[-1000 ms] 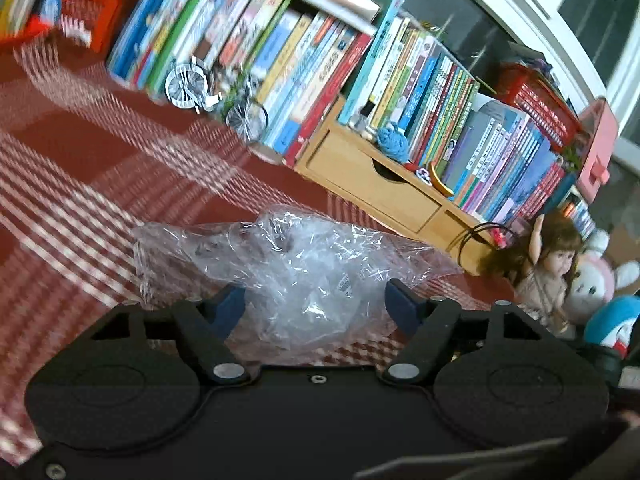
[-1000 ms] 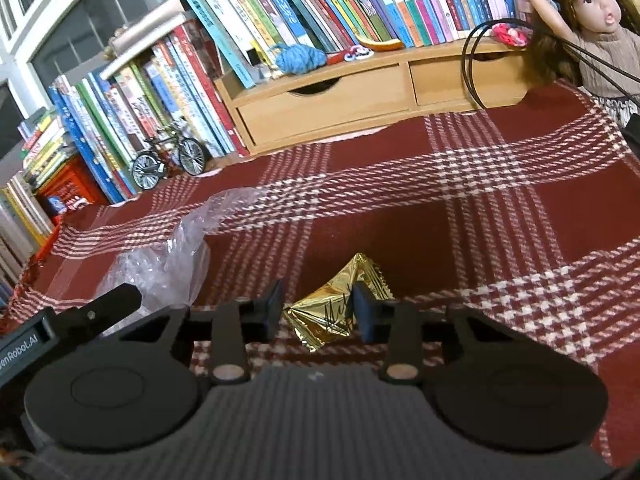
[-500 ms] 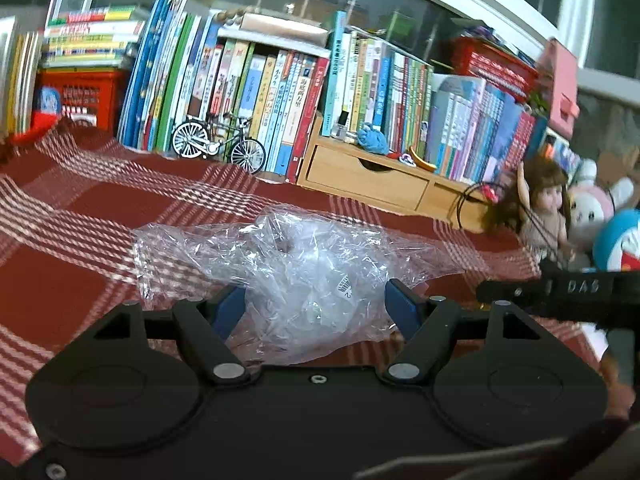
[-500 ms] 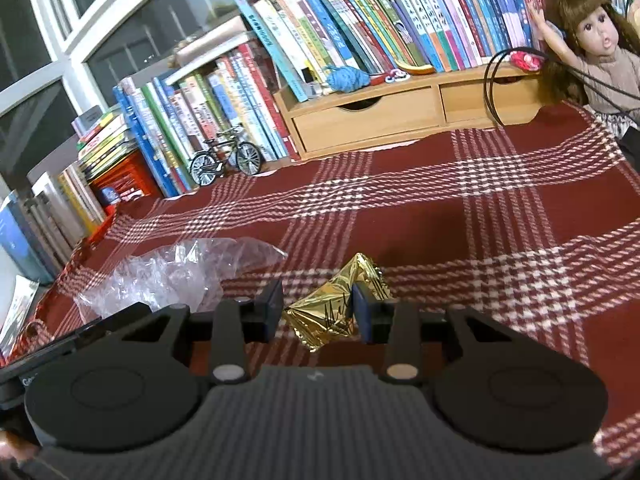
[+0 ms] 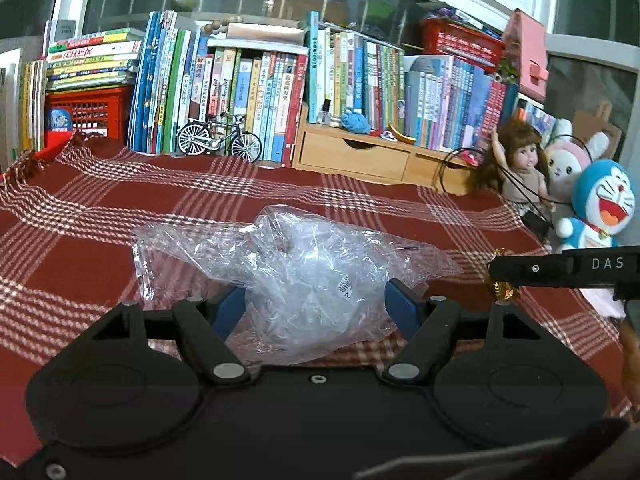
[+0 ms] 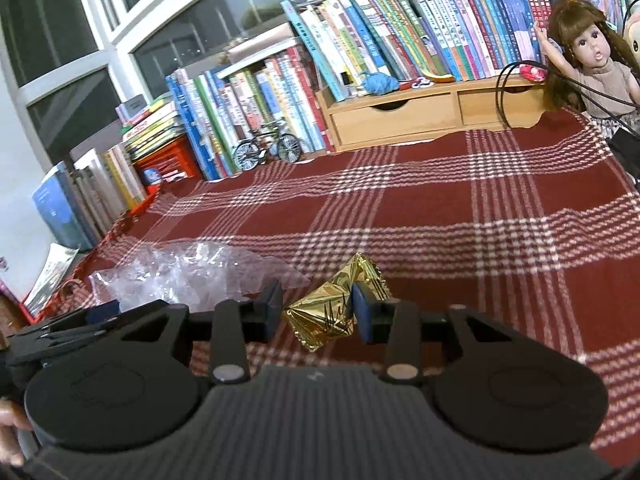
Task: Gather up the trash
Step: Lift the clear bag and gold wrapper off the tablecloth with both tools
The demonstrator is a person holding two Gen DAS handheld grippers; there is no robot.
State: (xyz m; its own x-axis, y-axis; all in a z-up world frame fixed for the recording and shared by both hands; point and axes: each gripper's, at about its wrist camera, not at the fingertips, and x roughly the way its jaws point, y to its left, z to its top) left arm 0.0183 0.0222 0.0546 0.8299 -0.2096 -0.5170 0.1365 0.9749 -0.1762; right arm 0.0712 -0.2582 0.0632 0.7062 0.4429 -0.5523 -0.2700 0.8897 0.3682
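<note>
Left gripper: my fingers stand wide but are clamped on the clear bag; both blue pads press into its crumpled bulk.
Bag: bunched between the pads, its loose ends spread left and right past them; it hangs above the red plaid cloth. In the right wrist view it shows at near left, beside my other gripper.
Right gripper: fingers drawn close, clamped on the gold wrapper.
Wrapper: crinkled foil, pinched at its middle, corners sticking out above and below the pads; held clear of the cloth. In the left wrist view only a scrap of gold shows under the right gripper's black finger at far right.
Grippers: side by side, near each other, each with its own piece of trash.
Table: covered by the cloth; its plaid is bare ahead of both grippers.
Far edge: row of books standing upright, a toy bicycle before them, a wooden drawer box to the right of it.
Far right: a doll, a pink rabbit toy, a blue cat toy.
Far left: red crate with books stacked on it.
</note>
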